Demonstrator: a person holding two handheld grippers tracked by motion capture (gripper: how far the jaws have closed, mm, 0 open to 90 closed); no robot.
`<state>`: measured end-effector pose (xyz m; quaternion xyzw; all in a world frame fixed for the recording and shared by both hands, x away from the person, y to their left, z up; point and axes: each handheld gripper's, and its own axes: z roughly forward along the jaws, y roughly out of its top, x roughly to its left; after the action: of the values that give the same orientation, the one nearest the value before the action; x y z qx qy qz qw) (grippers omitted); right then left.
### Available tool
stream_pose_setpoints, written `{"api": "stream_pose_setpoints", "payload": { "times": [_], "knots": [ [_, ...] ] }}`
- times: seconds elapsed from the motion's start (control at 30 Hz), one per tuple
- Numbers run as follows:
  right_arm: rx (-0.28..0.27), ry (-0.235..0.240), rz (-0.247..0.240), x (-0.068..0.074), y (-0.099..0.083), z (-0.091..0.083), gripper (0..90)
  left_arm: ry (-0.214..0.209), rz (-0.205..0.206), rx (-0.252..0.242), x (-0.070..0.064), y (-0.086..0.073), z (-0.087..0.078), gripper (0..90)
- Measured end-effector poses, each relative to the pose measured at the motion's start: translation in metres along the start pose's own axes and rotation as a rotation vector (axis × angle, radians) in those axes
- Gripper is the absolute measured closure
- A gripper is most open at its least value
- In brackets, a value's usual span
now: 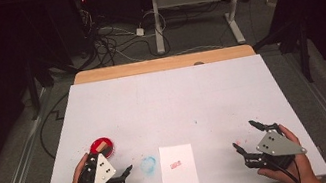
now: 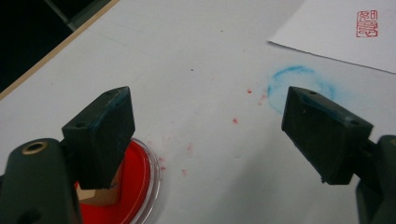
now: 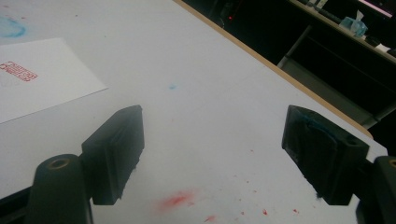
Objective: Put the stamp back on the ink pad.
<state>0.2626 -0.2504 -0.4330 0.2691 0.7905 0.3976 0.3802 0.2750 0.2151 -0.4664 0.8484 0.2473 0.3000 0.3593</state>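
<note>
Both grippers sit at the bottom of the high view, each held in a hand. Left gripper [image 1: 124, 175], lower left of the frame: jaws spread wide, gripping nothing. Right gripper [image 1: 244, 134], lower right: jaws likewise spread wide, empty.

White table surface [image 1: 167, 101] covers most of the centre of the high view; a wooden edge [image 1: 161, 64] shows along its far side. Scattered red specks and a smeared blue ring [image 1: 148, 165] mark it in the lower centre.

Sheet of white paper [image 1: 179, 170] lies at bottom centre, between the two grippers and apart from both. It carries one red stamp imprint [image 1: 176, 164] (rectangular, characters too small to read).

Red ink pad dish [image 1: 102, 147], round with a clear rim, lies just above the left gripper at lower left. A wooden stamp block [image 2: 100, 192] stands in it, partly hidden behind the jaw in the left gripper view.

Dark room beyond, upper frame: floor cables [image 1: 111, 39] and a white desk frame [image 1: 197, 9].
</note>
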Motion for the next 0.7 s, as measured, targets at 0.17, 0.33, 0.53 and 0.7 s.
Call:
{"api": "stream_pose_setpoints", "payload": {
  "times": [0.17, 0.33, 0.53, 0.7],
  "knots": [
    [0.004, 0.0, 0.003, -0.0013, -0.0013, 0.0008, 21.6, -0.003, 0.002, 0.003, -0.0009, 0.0008, 0.0015, 16.7],
    [0.005, 0.0, 0.002, -0.001, -0.0012, 0.0006, 21.8, -0.005, 0.003, 0.0, -0.001, 0.0012, 0.0009, 16.7],
    [0.009, 0.0, 0.0, -0.0002, -0.0014, 0.0012, 21.8, -0.006, 0.005, -0.001, -0.0008, 0.0014, 0.0011, 16.7],
    [0.008, 0.002, -0.003, -0.0001, -0.0015, 0.0017, 21.8, -0.007, 0.0, 0.001, -0.0013, 0.0017, 0.0016, 16.7]
  ]
}}
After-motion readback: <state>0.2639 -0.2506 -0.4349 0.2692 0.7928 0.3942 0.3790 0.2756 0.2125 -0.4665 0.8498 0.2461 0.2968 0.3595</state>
